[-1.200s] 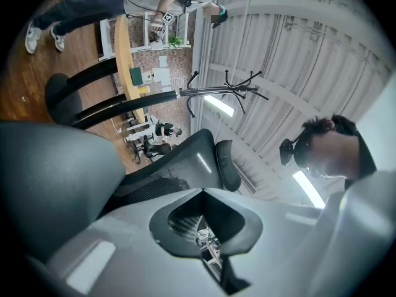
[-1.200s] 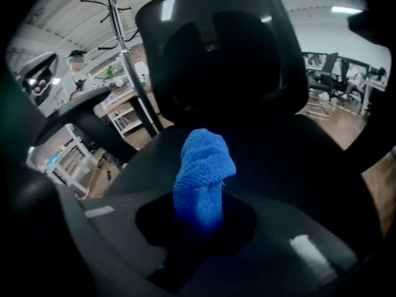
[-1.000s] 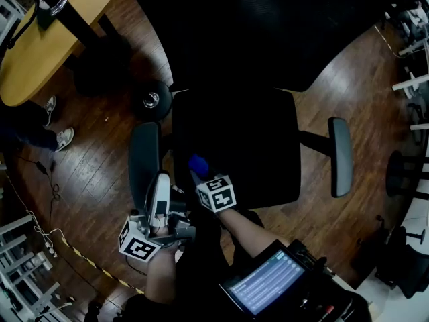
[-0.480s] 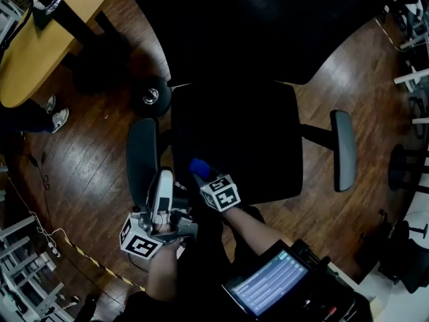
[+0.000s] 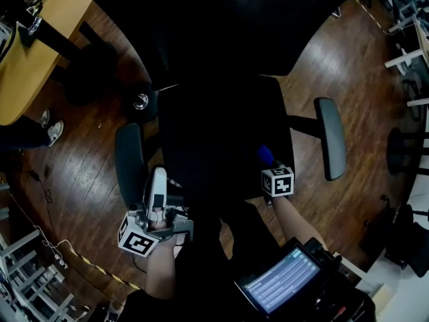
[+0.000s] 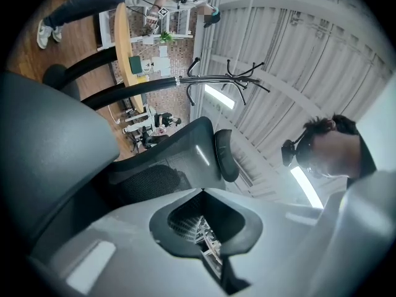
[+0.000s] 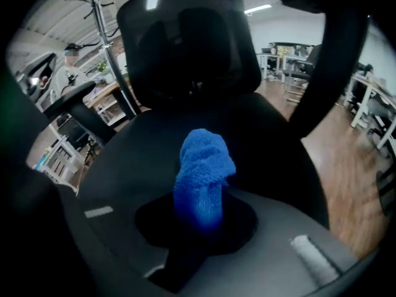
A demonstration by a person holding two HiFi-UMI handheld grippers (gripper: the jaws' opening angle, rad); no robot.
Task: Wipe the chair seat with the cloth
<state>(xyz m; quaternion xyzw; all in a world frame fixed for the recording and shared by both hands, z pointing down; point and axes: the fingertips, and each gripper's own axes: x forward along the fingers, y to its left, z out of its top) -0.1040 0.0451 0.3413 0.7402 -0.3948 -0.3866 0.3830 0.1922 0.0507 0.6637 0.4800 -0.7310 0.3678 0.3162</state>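
While clamped, right tongs (image 7: 197, 218) on cloth (image 7: 203, 166).

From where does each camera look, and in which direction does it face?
Head view: on the person's head, steeply down onto the chair seat; the forearms, left gripper and right gripper show.
Left gripper view: on the left gripper, tilted up past an armrest and backrest; its shut jaws and the person's head show.
Right gripper view: on the right gripper, across the seat toward the backrest; its jaws hold the cloth.
Head and right gripper views share seat and cloth.
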